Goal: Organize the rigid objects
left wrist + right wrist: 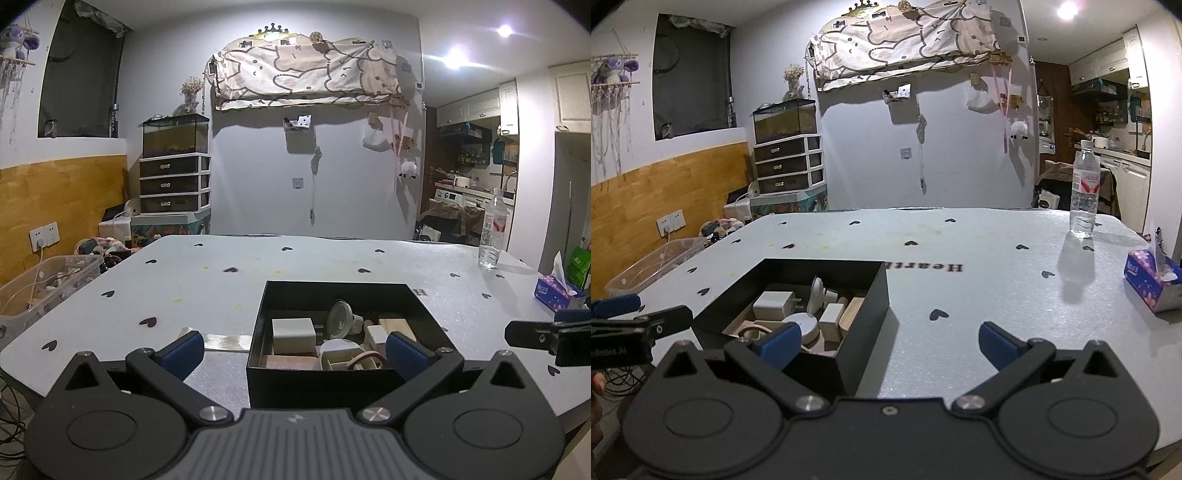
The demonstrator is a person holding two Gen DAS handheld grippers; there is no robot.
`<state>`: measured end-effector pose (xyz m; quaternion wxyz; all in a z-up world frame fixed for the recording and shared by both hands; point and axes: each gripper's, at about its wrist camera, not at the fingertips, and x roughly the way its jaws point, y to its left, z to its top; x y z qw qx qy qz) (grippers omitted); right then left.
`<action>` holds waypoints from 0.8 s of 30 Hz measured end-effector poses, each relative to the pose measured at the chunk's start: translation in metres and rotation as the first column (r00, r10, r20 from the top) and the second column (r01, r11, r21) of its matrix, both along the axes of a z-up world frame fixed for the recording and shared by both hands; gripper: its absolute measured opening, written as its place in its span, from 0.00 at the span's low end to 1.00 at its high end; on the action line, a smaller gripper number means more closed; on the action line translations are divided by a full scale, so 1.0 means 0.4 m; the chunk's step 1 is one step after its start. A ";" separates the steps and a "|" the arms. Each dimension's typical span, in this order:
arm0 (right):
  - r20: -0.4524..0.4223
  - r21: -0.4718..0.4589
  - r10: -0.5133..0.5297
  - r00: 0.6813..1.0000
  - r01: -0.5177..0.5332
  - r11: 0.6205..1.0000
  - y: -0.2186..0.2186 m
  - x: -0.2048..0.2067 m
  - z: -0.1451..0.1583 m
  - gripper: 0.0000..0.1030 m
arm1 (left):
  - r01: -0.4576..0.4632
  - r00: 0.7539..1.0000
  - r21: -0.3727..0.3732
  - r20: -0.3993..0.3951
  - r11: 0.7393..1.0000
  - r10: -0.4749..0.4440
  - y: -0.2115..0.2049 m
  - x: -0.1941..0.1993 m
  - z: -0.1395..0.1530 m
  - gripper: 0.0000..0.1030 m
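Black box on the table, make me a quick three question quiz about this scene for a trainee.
1. True or false: the black box is empty.
2. Which stands upright at the far right of the table? A) water bottle B) mug C) vase
3. Is the left claw or the right claw holding anything?

Key:
1. False; it holds several items, among them a white charger block and a round white puck.
2. A.
3. Neither; both are open and empty.
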<state>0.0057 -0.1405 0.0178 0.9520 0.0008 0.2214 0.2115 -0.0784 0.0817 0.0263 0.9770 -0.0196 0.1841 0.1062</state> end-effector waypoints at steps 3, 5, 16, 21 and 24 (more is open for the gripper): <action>0.001 -0.005 0.002 1.000 -0.002 1.000 0.001 0.000 0.001 1.00 | 0.002 1.000 -0.001 -0.001 1.000 -0.002 -0.001 0.001 -0.001 1.00; 0.001 -0.005 0.002 1.000 -0.002 1.000 0.002 -0.001 0.003 1.00 | 0.001 1.000 -0.001 -0.001 1.000 -0.001 -0.001 0.001 -0.001 1.00; 0.000 -0.006 0.000 1.000 0.000 1.000 0.001 -0.002 0.005 1.00 | 0.000 1.000 -0.002 -0.003 1.000 0.000 -0.001 0.001 -0.003 1.00; -0.001 -0.006 0.001 1.000 -0.001 1.000 -0.001 -0.002 0.005 1.00 | 0.000 1.000 -0.002 -0.003 1.000 0.000 -0.001 0.001 -0.003 1.00; 0.000 -0.008 0.001 1.000 -0.001 1.000 -0.001 -0.002 0.005 1.00 | 0.000 1.000 -0.002 -0.003 1.000 0.000 -0.002 0.000 -0.003 1.00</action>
